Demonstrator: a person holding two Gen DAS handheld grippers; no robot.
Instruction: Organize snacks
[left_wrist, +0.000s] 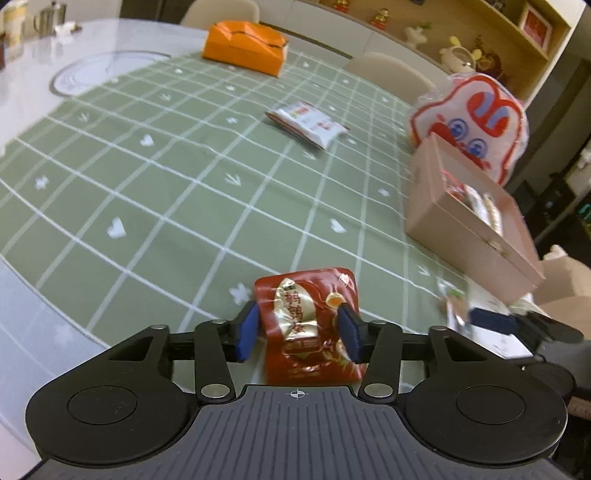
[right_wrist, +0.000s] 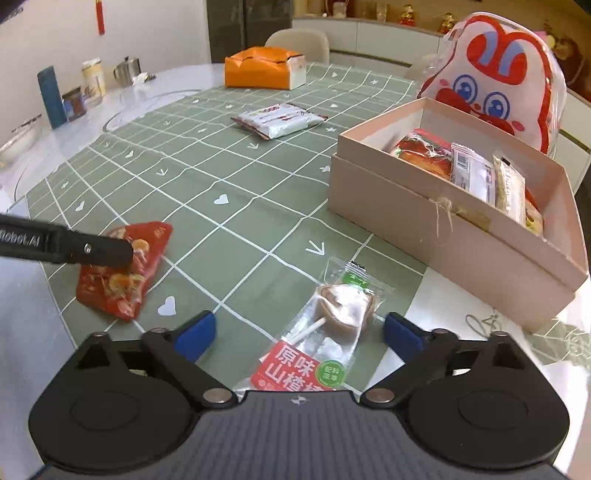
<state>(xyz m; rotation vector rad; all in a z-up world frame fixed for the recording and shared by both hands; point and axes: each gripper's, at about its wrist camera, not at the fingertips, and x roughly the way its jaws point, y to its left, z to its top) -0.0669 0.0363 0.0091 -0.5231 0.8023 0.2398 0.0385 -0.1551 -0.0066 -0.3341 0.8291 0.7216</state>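
A red snack packet (left_wrist: 306, 325) lies on the green checked cloth near the table's front edge. My left gripper (left_wrist: 298, 332) has its blue pads pressed on both sides of it, and the foil is crumpled between them. In the right wrist view one black finger (right_wrist: 99, 251) of that gripper lies over the red packet (right_wrist: 125, 273). My right gripper (right_wrist: 299, 332) stands wide open around a clear lollipop-style snack packet (right_wrist: 332, 314), touching neither side. An open pink box (right_wrist: 443, 229) with several snacks inside sits to the right.
A white snack packet (right_wrist: 280, 120) lies mid-table and an orange bag (right_wrist: 264, 68) stands at the far end. A rabbit-shaped bag (right_wrist: 498, 74) stands behind the box. A blue bottle (right_wrist: 51, 96), jars and a kettle stand at the far left. Chairs line the far side.
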